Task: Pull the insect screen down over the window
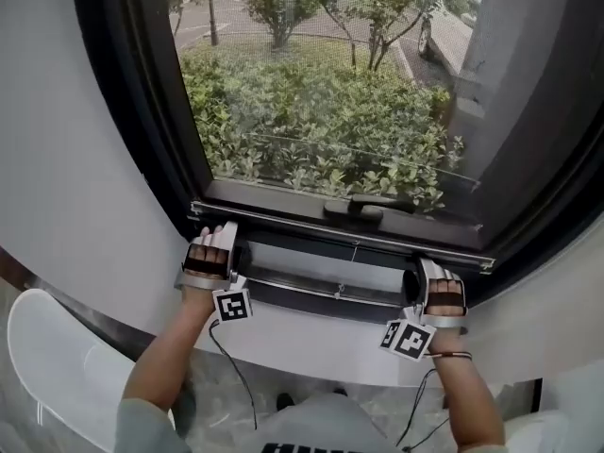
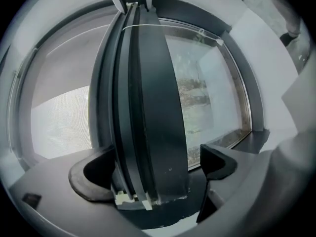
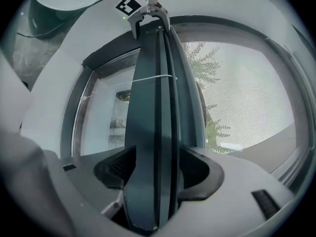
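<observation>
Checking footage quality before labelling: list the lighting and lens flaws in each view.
Head view: bright daylight on the bushes, the window frame near black against it, edges bowed. Left gripper view: heavy fisheye, the bar bulges, corners vignetted black, scene pale and hazy. Right gripper view: same fisheye bend in the bar, dark corners, mesh sharp enough to show its weave.

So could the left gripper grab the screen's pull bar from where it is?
Probably yes: the pull bar already stands between the left gripper's open jaws, with a gap beside one pad and nothing else in the way.
</observation>
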{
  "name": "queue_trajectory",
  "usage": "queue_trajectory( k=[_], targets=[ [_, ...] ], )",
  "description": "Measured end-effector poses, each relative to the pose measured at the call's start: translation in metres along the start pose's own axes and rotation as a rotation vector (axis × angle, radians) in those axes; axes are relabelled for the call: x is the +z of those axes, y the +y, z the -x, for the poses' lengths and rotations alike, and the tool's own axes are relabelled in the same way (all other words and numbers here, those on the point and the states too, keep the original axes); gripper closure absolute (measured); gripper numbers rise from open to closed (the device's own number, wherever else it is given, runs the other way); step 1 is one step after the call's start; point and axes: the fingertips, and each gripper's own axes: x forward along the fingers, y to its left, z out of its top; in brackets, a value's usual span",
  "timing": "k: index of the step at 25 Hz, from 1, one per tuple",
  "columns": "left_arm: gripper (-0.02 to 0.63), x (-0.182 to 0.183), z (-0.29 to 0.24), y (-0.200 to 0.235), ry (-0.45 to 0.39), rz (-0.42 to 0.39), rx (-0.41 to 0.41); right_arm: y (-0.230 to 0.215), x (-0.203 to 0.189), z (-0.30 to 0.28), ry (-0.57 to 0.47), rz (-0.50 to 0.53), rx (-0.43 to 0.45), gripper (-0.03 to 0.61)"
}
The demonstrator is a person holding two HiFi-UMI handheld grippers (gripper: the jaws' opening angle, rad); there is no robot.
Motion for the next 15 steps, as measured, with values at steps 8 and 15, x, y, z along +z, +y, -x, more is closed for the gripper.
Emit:
queue_trajectory(
  k=[8, 15],
  targets=[
    [0.063, 0.004, 0.0, -0.004, -0.034, 0.194, -0.095, -0.002, -0.001, -0.001, -0.058, 0.004, -0.036, 0.307],
    [0.063, 0.001, 0.004, -0.008, 0.002, 0.186, -0.159, -0.003, -0.005, -0.002, -0.09, 0.028, -0.051, 0.307]
  ],
)
